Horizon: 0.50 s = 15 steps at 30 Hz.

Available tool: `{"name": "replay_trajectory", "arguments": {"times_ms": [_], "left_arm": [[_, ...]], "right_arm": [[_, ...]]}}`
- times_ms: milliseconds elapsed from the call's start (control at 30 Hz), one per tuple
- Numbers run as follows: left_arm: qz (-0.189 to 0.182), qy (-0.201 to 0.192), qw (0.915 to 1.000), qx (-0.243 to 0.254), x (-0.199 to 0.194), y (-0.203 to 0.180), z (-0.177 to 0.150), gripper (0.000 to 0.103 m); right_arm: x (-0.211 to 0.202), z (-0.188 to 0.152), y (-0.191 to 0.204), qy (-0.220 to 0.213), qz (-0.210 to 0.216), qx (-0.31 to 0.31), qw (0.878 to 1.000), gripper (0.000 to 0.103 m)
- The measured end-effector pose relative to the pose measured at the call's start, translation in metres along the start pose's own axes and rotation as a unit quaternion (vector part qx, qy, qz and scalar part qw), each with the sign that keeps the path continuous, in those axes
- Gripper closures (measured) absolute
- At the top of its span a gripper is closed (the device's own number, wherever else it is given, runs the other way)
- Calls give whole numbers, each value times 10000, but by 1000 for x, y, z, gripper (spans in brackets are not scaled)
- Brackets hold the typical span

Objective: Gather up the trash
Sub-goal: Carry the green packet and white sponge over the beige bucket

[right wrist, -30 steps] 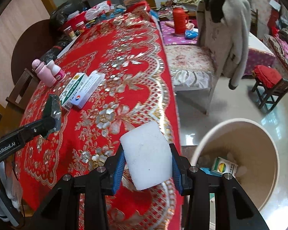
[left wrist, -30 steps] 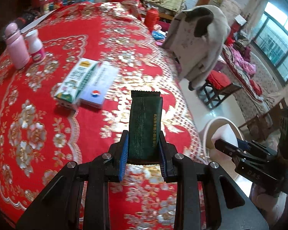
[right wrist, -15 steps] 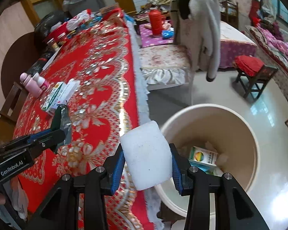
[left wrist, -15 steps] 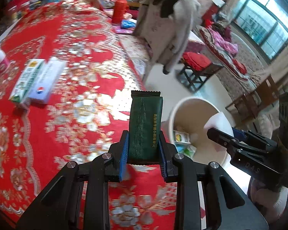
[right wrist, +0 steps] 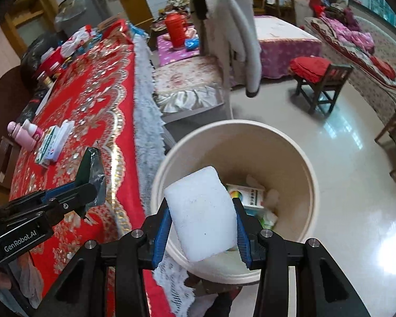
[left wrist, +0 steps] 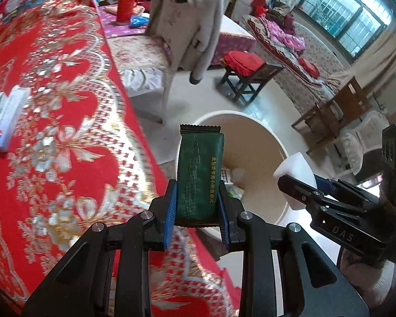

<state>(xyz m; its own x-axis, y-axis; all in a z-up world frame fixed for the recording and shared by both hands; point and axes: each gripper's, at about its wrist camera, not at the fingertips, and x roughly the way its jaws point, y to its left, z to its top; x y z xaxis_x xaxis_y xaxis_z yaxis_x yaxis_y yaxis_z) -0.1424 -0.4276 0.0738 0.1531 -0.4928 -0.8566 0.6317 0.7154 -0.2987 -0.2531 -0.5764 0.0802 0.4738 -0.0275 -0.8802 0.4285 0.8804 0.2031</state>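
Observation:
My left gripper (left wrist: pixel 196 208) is shut on a dark green snack wrapper (left wrist: pixel 199 174), held upright at the table's edge beside the bin. My right gripper (right wrist: pixel 202 227) is shut on a white foam block (right wrist: pixel 202 214), held over the near rim of the cream round trash bin (right wrist: pixel 307 185). The bin also shows in the left wrist view (left wrist: pixel 253 132). Inside it lie a small colourful carton (right wrist: pixel 248 194) and white scraps. The left gripper with the wrapper shows in the right wrist view (right wrist: pixel 91 182), and the right gripper with the block shows in the left wrist view (left wrist: pixel 298 182).
The table has a red floral cloth (right wrist: pixel 92 100). On it lie two flat boxes (right wrist: pixel 54 145) and two pink bottles (right wrist: pixel 23 132). A chair with a grey coat (right wrist: pixel 232 31) stands behind the bin. A red stool (right wrist: pixel 319 79) stands on the shiny floor.
Both grippers have swung right from over the table toward the bin, each keeping its item. The foam block is now over the bin's rim; the wrapper is at the table's edge.

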Motion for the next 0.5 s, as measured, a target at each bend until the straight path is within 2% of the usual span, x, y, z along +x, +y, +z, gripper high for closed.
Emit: {"name": "replay_trajectory", "arguments": {"times_ms": [500], "left_arm": [[-37,254,9996,82,37,-28,5,78]], "right_arm": [[3,-1,-34,99,-139,204,9996,61]]}}
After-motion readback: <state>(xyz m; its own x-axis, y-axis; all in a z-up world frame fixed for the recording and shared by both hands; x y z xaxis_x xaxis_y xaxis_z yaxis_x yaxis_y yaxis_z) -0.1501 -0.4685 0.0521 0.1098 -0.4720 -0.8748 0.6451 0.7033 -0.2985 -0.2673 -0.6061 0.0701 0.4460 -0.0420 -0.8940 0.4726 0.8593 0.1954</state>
